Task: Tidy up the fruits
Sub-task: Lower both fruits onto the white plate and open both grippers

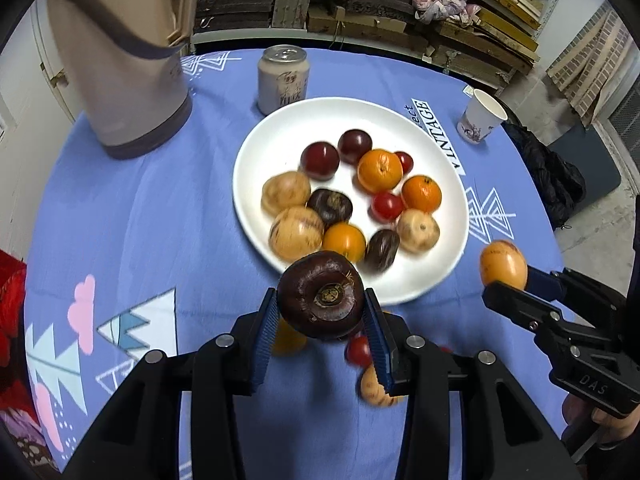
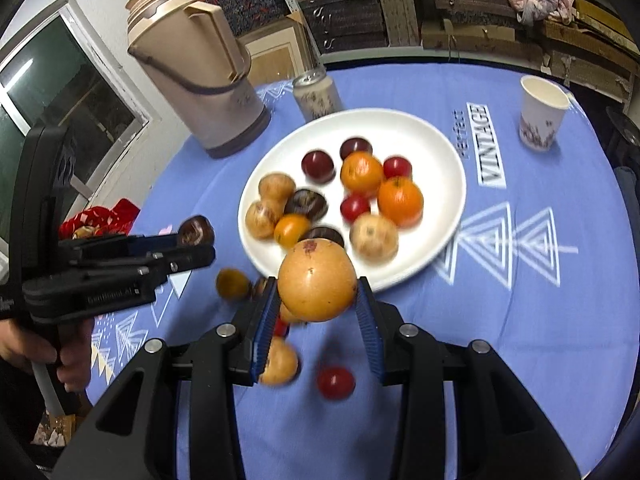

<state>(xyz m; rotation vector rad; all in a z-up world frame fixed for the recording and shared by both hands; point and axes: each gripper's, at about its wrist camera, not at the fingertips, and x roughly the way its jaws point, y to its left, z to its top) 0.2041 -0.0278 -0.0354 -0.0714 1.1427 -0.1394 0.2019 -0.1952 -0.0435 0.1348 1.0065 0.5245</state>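
A dark purple fruit is clamped between the blue pads of the left hand-held gripper and is held in the air just short of the near rim of the plate. In the right wrist view the same fruit is seen at the tip of the left hand-held gripper, to the left of the plate.

A tan round fruit is gripped between the pads of the right hand-held gripper, likewise held above the tabletop just before the plate's near rim. In the left wrist view this fruit is seen at the end of the right hand-held gripper, to the right of the plate.

On the plate lie oranges, red tomatoes, dark purple fruits and tan fruits, packed close together, several touching.

Loose fruit lies on the blue patterned cloth near the grippers: a red tomato, a tan fruit and an orange-yellow one, all blurred.

Beyond the plate a can stands just behind its far rim. A beige thermos stands to the left of the can, and a paper cup stands well apart on the right. Shelves of stacked boards are seen behind the tabletop.
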